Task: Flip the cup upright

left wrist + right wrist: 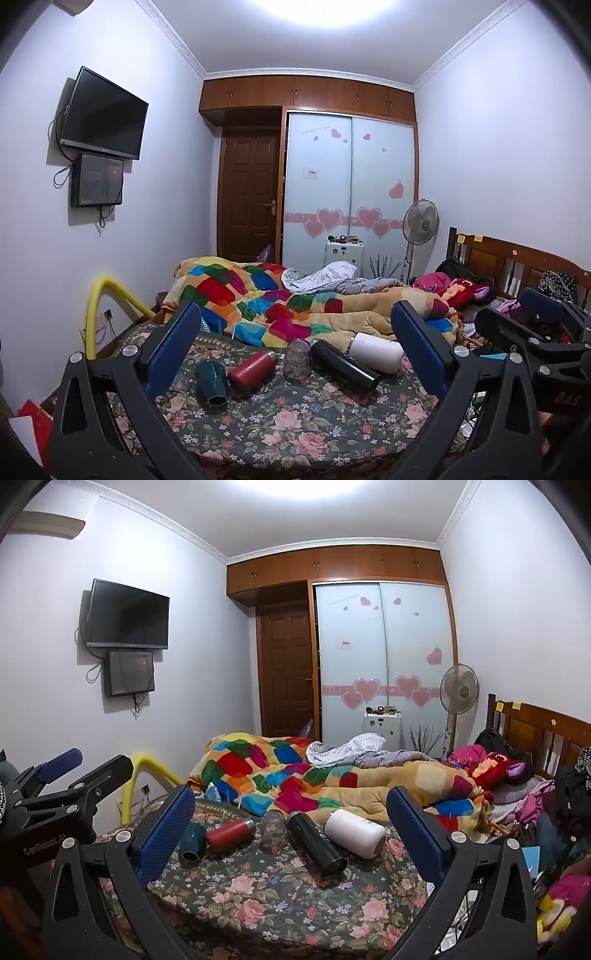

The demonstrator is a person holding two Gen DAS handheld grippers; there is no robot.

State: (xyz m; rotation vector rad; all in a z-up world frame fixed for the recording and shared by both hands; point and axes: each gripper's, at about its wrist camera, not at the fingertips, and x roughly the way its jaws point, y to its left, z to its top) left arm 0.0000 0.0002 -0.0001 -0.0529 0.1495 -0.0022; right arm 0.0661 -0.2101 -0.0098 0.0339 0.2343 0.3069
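Observation:
Several cups and flasks lie on a floral cloth (295,424) (280,890). A dark green faceted cup (212,384) (192,842) lies on its side, mouth toward me. Beside it lie a red flask (251,369) (229,835), a black flask (345,365) (316,843) and a white flask (376,350) (356,832). A clear glass (296,359) (273,829) stands mouth down between them. My left gripper (295,354) is open and empty, short of the cups. My right gripper (291,834) is open and empty too. Each gripper shows at the edge of the other's view.
A colourful quilt (258,299) (295,775) is heaped right behind the cups. A yellow foam tube (96,306) (140,775) arches at the left. A wooden headboard (517,262) and piled clothes are at the right. A fan (421,221) stands by the wardrobe.

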